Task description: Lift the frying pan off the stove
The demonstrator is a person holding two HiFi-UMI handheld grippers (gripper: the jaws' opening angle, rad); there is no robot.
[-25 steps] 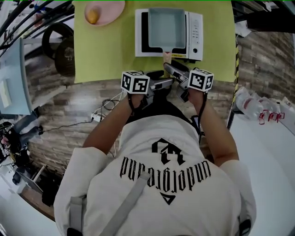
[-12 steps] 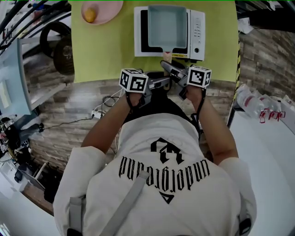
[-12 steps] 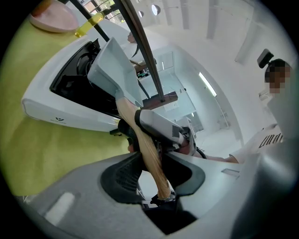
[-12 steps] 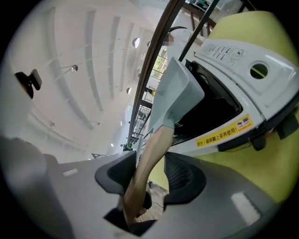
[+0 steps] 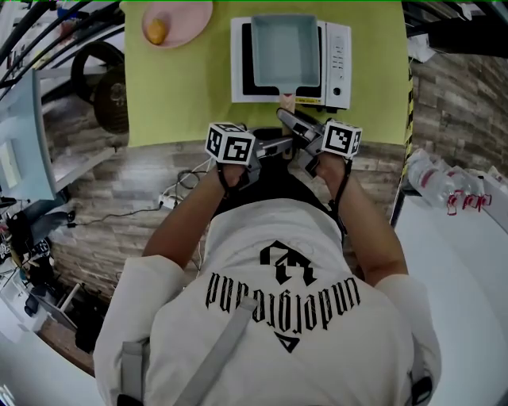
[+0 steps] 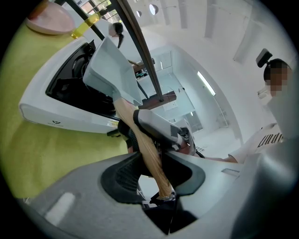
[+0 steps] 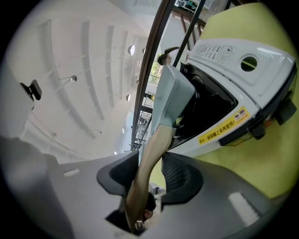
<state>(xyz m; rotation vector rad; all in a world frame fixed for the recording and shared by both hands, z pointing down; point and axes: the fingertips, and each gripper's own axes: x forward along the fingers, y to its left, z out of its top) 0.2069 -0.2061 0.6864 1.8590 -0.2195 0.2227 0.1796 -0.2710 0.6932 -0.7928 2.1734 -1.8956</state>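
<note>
A pale blue square frying pan (image 5: 284,49) sits on a white induction stove (image 5: 337,55). Its wooden handle (image 5: 286,99) points toward me. My left gripper (image 5: 279,143) reaches in from the left. In the left gripper view the gripper (image 6: 152,158) is shut on the handle (image 6: 140,135) near its end. My right gripper (image 5: 292,119) comes in from the right, farther up the handle. In the right gripper view its jaws (image 7: 149,172) are closing around the handle (image 7: 152,149). One pad touches it and a thin gap shows at the other. The pan (image 7: 170,98) rests on the stove (image 7: 233,60).
The stove stands on a yellow-green mat (image 5: 182,87). A pink plate (image 5: 190,17) with an orange fruit (image 5: 157,30) sits at the mat's far left. Plastic bottles (image 5: 432,178) lie on a white surface to the right. Weight plates (image 5: 107,87) and cables lie left.
Both grippers have drawn slightly closer together at the handle. The pan has not moved on the stove.
</note>
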